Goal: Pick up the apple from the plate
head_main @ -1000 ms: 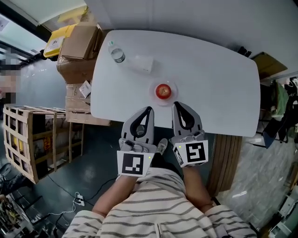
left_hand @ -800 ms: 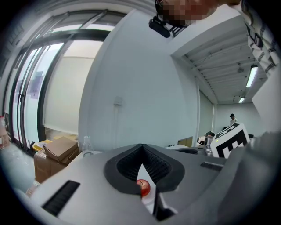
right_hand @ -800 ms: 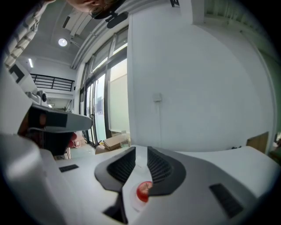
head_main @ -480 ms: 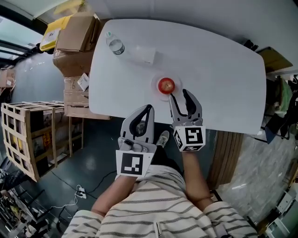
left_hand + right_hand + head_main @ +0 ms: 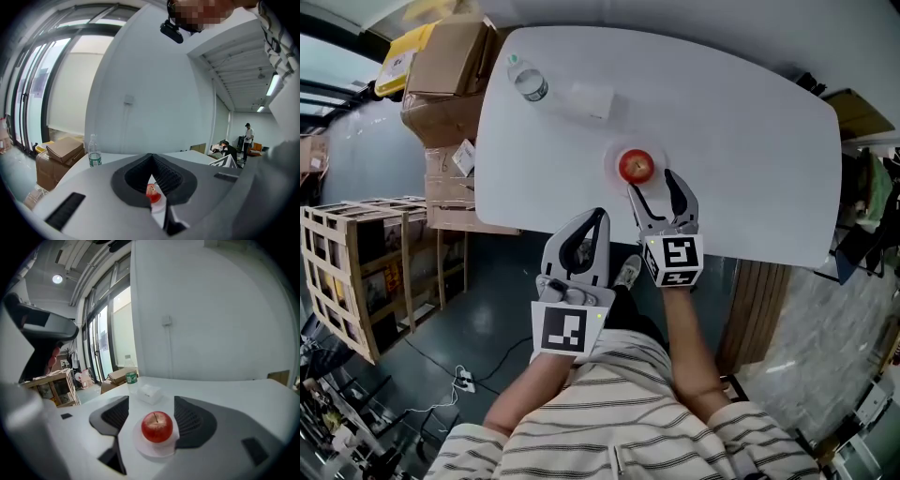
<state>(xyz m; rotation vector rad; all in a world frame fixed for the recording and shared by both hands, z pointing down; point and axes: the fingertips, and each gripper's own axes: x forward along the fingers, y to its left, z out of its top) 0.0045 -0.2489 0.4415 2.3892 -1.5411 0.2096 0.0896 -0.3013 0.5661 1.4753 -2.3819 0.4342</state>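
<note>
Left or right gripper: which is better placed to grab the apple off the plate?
Right. The right gripper is over the table with its jaws opening. The apple on its plate sits centred just ahead of them, untouched. The left gripper is back at the table's near edge, jaws together, farther from the apple.

Apple (image 5: 636, 167) on plate (image 5: 612, 165), centred. Plate on table (image 5: 750, 141), near table's near edge, roughly mid-width. Small box (image 5: 591, 100) on table beyond plate, to left. Bottle (image 5: 526, 81) upright on table, left of small box, well apart from plate, by far left corner. Cardboard boxes (image 5: 455, 66) off table, left of plate past table edge. Wooden crate (image 5: 356, 272) further left of plate, nearer person (image 5: 609, 412).
</note>
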